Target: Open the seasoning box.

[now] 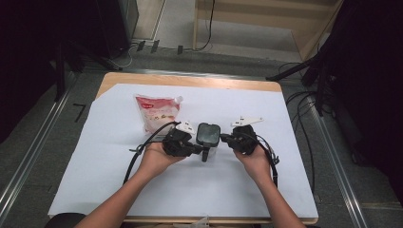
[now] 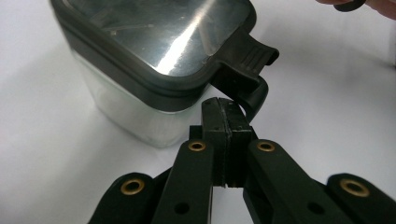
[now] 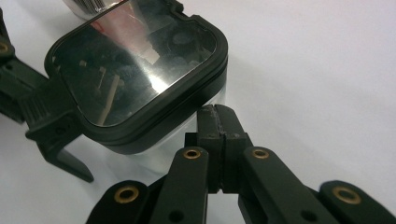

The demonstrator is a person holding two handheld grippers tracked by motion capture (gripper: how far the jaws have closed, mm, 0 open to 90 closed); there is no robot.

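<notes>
- The pouch (image 1: 158, 112) on the table (image 1: 190, 80) has a red band with pale print across its top, too small and blurred to read.
- No other text, label, brand, number or sign is legible.

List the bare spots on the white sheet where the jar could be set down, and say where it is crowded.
Free: the white sheet left of the left gripper, below the pouch; the right part beyond the right gripper; the far strip behind the jar. Crowded: the middle, where both shut grippers flank the jar, with the pouch just behind on the left.
</notes>
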